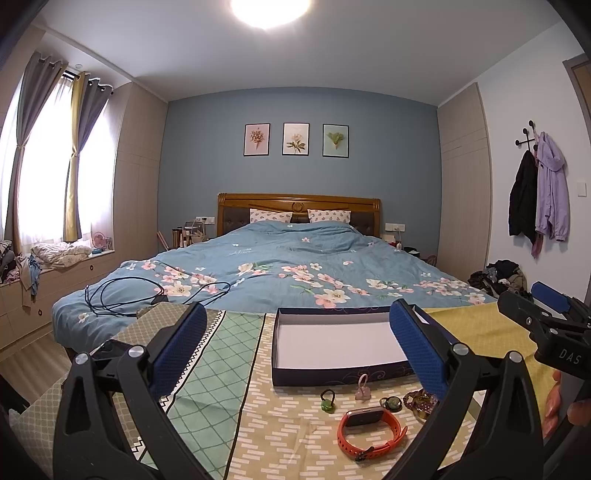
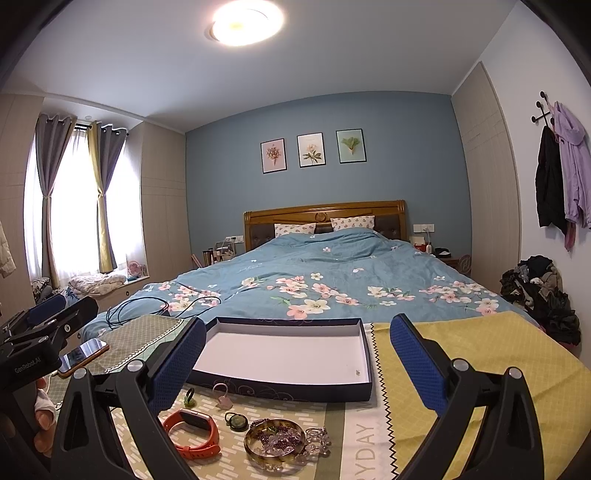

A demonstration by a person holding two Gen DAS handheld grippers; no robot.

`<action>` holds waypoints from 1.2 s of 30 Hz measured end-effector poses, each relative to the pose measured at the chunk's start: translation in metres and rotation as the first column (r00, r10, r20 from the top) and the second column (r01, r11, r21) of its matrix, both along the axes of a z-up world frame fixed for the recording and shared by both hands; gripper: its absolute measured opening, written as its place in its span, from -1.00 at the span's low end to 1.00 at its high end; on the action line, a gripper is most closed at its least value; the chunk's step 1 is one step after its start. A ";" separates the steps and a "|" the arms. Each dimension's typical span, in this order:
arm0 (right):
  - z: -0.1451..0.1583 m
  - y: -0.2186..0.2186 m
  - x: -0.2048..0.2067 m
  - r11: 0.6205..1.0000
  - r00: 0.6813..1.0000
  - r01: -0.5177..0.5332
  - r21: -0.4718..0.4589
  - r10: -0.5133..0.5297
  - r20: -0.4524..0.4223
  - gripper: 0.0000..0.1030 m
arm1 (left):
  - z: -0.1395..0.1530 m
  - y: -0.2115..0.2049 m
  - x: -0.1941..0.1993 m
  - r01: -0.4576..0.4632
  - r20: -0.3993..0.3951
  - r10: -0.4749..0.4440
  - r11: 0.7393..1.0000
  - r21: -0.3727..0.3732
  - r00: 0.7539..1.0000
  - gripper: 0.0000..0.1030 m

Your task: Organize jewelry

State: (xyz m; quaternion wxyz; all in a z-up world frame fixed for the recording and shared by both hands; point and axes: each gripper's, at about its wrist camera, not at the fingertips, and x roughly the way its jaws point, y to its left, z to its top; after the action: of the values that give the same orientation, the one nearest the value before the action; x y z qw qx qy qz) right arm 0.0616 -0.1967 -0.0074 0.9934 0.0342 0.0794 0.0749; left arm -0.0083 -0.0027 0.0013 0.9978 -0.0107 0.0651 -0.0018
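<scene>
Jewelry: orange watch, amber bangle, bead bracelets, lying on patterned tablecloth just before empty box. Left gripper, right gripper hovering, fingers wide apart, holding nothing.

Bedroom: blue wall bearing three framed prints; wooden headboard, floral bedspread; curtained window at left; ceiling lamp lit.
</scene>
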 end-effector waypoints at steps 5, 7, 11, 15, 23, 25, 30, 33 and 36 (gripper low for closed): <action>-0.001 -0.001 0.001 1.000 1.000 0.001 0.003 -0.001 -0.004 0.87 | 0.000 0.001 0.000 0.000 0.001 0.000 1.000 0.000 1.000 0.89; -0.001 -0.001 0.001 1.000 1.000 0.001 0.001 -0.001 -0.004 0.87 | 0.000 0.001 0.000 -0.001 0.002 0.001 1.000 0.001 1.000 0.89; -0.001 -0.001 0.001 1.000 1.000 0.000 0.002 0.000 -0.003 0.87 | 0.000 0.001 0.000 0.000 0.000 0.000 1.000 0.001 1.000 0.89; -0.002 -0.001 0.002 1.000 1.000 0.000 0.001 0.000 -0.006 0.87 | -0.001 0.000 0.000 0.000 0.000 0.000 1.000 0.001 1.000 0.89; -0.003 0.000 0.002 1.000 1.000 -0.001 0.001 0.001 -0.010 0.87 | -0.002 0.001 -0.001 0.002 -0.004 -0.002 1.000 -0.001 1.000 0.89; -0.003 0.000 0.002 1.000 1.000 -0.002 0.002 0.002 -0.011 0.87 | -0.002 0.000 -0.001 0.003 -0.004 -0.003 1.000 -0.002 1.000 0.89; -0.004 0.001 0.003 1.000 1.000 -0.004 0.003 0.004 -0.017 0.87 | -0.003 0.000 0.000 0.005 -0.012 -0.005 1.000 0.001 1.000 0.89; -0.005 0.001 0.004 1.000 1.000 -0.006 0.002 0.006 -0.022 0.87 | -0.005 0.000 0.002 0.012 -0.024 -0.012 1.000 0.002 1.000 0.89; -0.006 0.000 0.006 1.000 0.999 -0.010 0.003 0.010 -0.034 0.87 | -0.007 0.000 0.007 0.022 -0.043 -0.022 1.000 0.006 0.999 0.89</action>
State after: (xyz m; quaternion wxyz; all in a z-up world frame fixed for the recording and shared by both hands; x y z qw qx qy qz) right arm 0.0680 -0.1963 -0.0134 0.9915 0.0367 0.0966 0.0795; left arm -0.0015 -0.0026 -0.0058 0.9961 -0.0069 0.0867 -0.0122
